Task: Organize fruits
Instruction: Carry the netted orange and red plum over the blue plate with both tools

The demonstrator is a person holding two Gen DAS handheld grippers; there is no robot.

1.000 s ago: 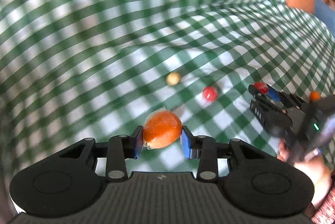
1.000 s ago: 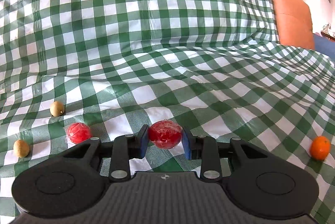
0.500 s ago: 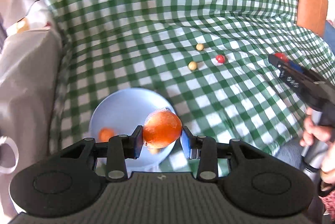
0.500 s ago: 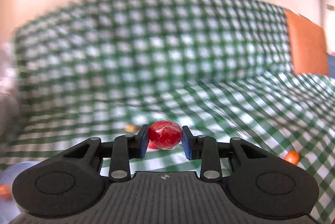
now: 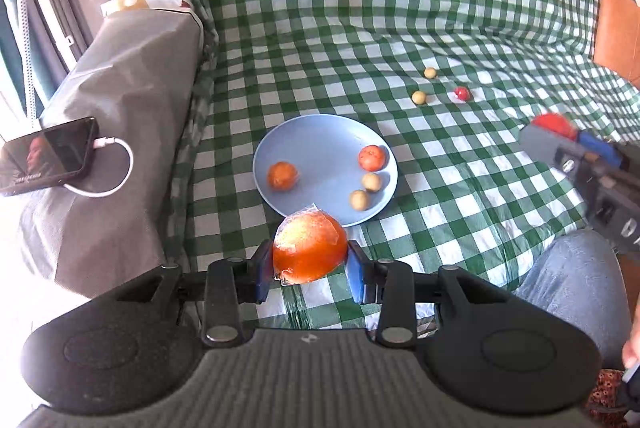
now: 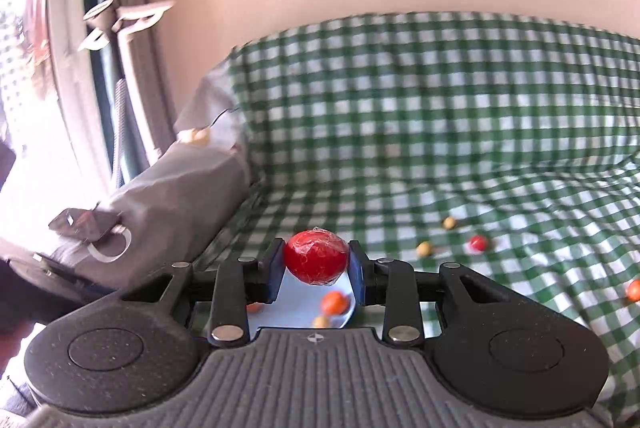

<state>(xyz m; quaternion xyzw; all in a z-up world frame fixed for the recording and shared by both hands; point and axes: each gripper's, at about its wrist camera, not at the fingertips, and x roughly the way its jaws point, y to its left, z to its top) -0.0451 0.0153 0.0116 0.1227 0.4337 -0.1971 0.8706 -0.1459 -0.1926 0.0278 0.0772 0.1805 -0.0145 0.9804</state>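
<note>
Left gripper [image 5: 310,270] pinches a wrapped orange fruit [image 5: 309,251] near the blue plate [image 5: 320,136]; right gripper [image 6: 316,272] pinches a red fruit [image 6: 316,257]; next, likely lowering both onto the plate.

Since 1 s ago the left claw [image 5: 310,260] has pulled up and back from the checked cloth [image 5: 400,8]. Its view, then filled by cloth and 2 loose fruits, now takes in the whole blue plate [image 5: 320,144] with 4 fruits on it. The right claw [image 6: 316,262] has risen and swung left: the plate [image 6: 288,304] now lies below its red fruit [image 6: 316,256], and wall fills the top of its view.
</note>
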